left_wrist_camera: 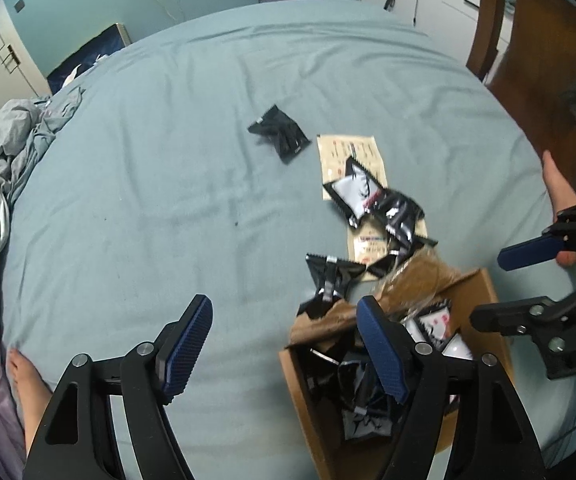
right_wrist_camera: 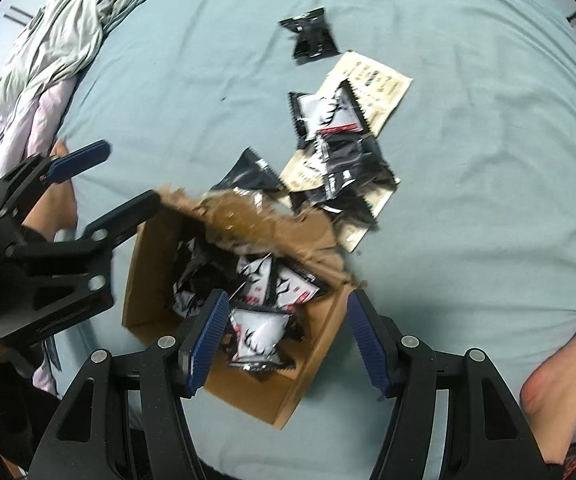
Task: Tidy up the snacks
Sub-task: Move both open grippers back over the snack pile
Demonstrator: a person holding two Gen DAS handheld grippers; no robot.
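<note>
— Left wrist view first: what do the left tongs (left_wrist_camera: 283,344) show?
— Their blue pads stand wide apart with nothing between them. One pad hangs over the bedsheet (left_wrist_camera: 167,160), the other over the cardboard box (left_wrist_camera: 312,412).

— And the right tongs (right_wrist_camera: 283,340)?
— Also apart and empty, hovering straight above the open box, which in that view (right_wrist_camera: 247,392) holds a heap of black-and-white snack packets (right_wrist_camera: 259,332).

— Where are the rest of the snacks?
— Loose on the bed just beyond the box. A cluster of black packets (left_wrist_camera: 372,200) lies on and around a beige paper sheet (left_wrist_camera: 348,152), some overlapping it. One more black packet (left_wrist_camera: 330,280) lies touching the box's torn flap. A single black packet (left_wrist_camera: 279,134) lies farther off, apart from the cluster.

— Anything else in sight?
— A crumpled grey blanket (left_wrist_camera: 3,152) bunches at the bed's edge, and the person's bare feet rest on the sheet, one (left_wrist_camera: 27,392) by the left tongs and one (right_wrist_camera: 560,384) beside the right tongs.
</note>
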